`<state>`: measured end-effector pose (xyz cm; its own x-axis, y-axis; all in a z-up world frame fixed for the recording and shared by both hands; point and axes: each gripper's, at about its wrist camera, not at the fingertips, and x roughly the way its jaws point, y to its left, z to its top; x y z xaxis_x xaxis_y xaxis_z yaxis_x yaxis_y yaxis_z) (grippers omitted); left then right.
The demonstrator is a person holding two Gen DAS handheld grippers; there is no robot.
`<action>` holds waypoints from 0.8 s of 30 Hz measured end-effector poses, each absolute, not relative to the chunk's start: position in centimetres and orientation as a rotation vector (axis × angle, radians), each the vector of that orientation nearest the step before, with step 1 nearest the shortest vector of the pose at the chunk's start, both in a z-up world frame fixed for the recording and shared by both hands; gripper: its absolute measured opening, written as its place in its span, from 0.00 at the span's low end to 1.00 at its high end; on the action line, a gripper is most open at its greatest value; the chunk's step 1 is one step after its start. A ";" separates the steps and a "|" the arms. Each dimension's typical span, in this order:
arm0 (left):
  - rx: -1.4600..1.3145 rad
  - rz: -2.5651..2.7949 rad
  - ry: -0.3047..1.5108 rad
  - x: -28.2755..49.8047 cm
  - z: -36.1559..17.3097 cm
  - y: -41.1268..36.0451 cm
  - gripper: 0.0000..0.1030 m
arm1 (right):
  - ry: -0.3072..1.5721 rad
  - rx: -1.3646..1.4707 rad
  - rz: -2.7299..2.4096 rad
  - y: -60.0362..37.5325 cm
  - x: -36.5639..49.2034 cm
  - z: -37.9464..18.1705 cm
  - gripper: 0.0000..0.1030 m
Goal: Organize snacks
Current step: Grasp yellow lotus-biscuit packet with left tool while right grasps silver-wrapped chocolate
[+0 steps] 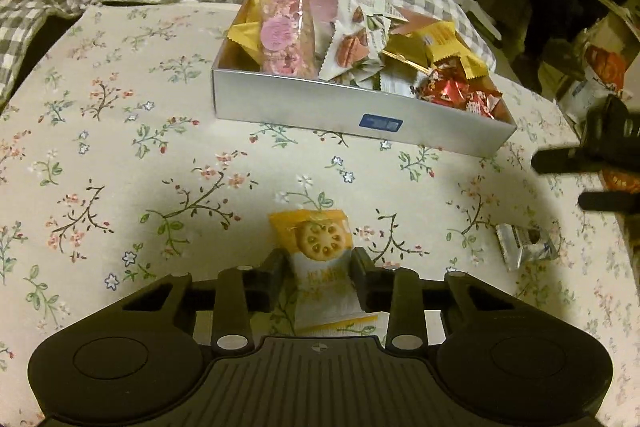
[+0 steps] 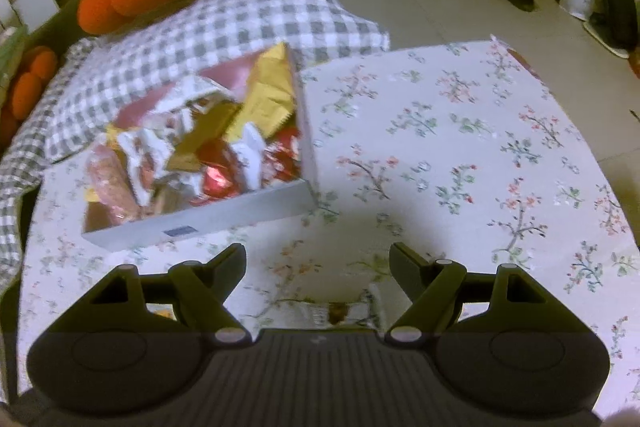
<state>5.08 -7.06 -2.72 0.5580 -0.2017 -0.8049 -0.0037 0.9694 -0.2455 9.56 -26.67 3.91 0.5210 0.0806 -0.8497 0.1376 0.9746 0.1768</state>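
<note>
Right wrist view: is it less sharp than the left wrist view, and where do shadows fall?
Right wrist view: snack box smeared, tablecloth soft, shadow around the open right hand-held gripper. Left wrist view: sharper, biscuit packet clear in the left hand-held gripper, its shadow dark on the cloth.

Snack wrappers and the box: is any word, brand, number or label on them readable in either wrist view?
None can be quoted.
Yellow cracker packet in the left gripper: pale print below the cracker picture, blurred.
Silver box: blue label, too small to read.
Pink round sticker on the pink packet: blurred.
Silver packet on the tablecloth: print too small.
Right wrist view: everything blurred.
</note>
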 end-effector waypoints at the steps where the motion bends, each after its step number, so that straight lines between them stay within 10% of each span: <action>1: -0.239 -0.119 0.971 5.1 -2.6 -6.9 0.24 | 1.041 0.232 -0.036 -26.8 9.7 3.6 0.74; 24: -0.280 -0.157 0.995 5.5 -2.6 -6.3 0.20 | 1.232 0.114 0.027 -25.0 9.9 -0.1 0.57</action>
<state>5.48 -6.34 -2.60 0.5369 -0.2569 -0.8036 0.0024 0.9530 -0.3030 9.87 -25.00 -0.09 0.3330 0.0822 -0.9393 0.0409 0.9940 0.1015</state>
